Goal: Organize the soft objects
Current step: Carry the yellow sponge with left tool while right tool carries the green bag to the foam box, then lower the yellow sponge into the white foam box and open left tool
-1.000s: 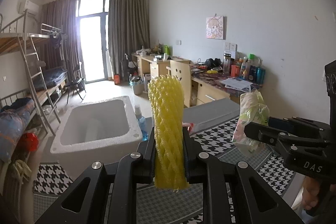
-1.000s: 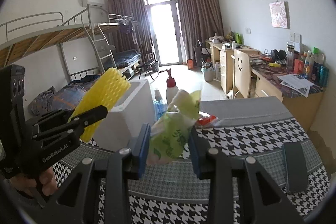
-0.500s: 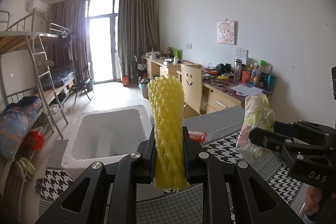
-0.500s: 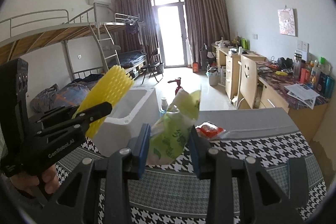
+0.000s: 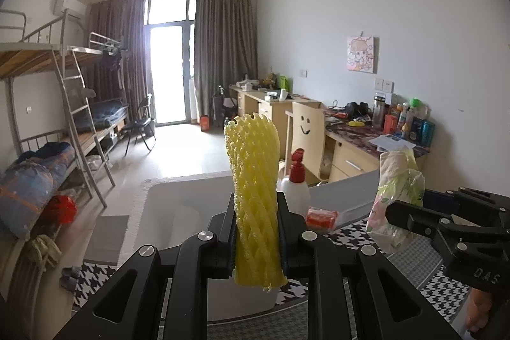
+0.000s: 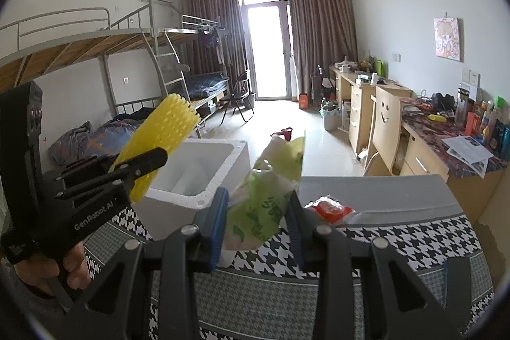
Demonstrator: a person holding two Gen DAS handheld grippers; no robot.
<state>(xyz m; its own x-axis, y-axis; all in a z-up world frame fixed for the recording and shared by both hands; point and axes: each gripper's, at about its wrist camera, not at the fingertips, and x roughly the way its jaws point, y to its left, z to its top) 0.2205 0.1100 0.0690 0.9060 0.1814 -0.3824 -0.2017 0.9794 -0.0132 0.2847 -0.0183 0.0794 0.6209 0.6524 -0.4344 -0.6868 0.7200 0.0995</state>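
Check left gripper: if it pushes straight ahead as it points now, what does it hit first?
Probably the white foam box: the left gripper, shut on the yellow foam net, points at its open top. Depth is unclear; the spray bottle stands just right of that line.

1 yellow foam net [image 5: 255, 196], 1 green tissue pack [image 6: 267, 203], 1 foam box [image 6: 204, 168], 1 red packet [image 6: 328, 207], 1 spray btl [image 5: 296, 184]

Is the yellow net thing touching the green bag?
Apart. In the left wrist view, the yellow foam net stands in the left gripper, with open space before the green bag.
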